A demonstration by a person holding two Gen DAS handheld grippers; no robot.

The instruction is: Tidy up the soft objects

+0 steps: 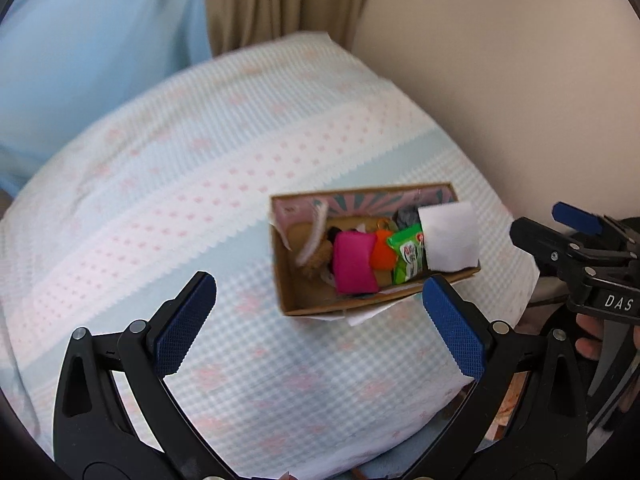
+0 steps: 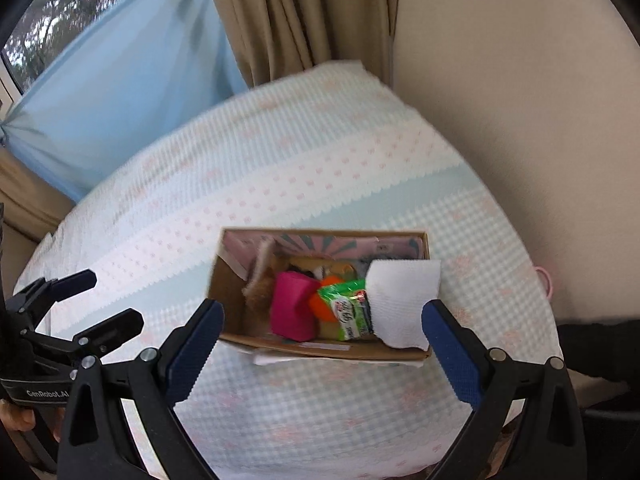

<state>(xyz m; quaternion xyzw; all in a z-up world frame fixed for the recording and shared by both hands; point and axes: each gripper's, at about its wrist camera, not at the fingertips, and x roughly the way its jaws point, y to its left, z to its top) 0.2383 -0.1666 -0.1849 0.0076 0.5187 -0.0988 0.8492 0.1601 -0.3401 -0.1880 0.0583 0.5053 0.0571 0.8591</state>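
A cardboard box (image 1: 288, 292) (image 2: 224, 280) sits on a patterned bed cover. Inside lie a pink cushion-like block (image 1: 354, 262) (image 2: 292, 306), an orange soft piece (image 1: 383, 250) (image 2: 320, 302), a green tissue packet (image 1: 408, 254) (image 2: 350, 306), a white folded cloth (image 1: 450, 238) (image 2: 404, 300) and a brown plush toy (image 1: 318, 260) (image 2: 258, 298). My left gripper (image 1: 320, 320) is open and empty, just in front of the box. My right gripper (image 2: 322, 344) is open and empty over the box's near edge; it also shows in the left wrist view (image 1: 536, 226).
The bed cover (image 1: 180, 200) (image 2: 320, 152) is light blue and white with pink dots. A beige wall (image 1: 500, 60) runs along the right. Tan curtains (image 2: 296, 12) and a blue curtain (image 2: 120, 72) hang behind the bed. The left gripper shows at left in the right wrist view (image 2: 100, 296).
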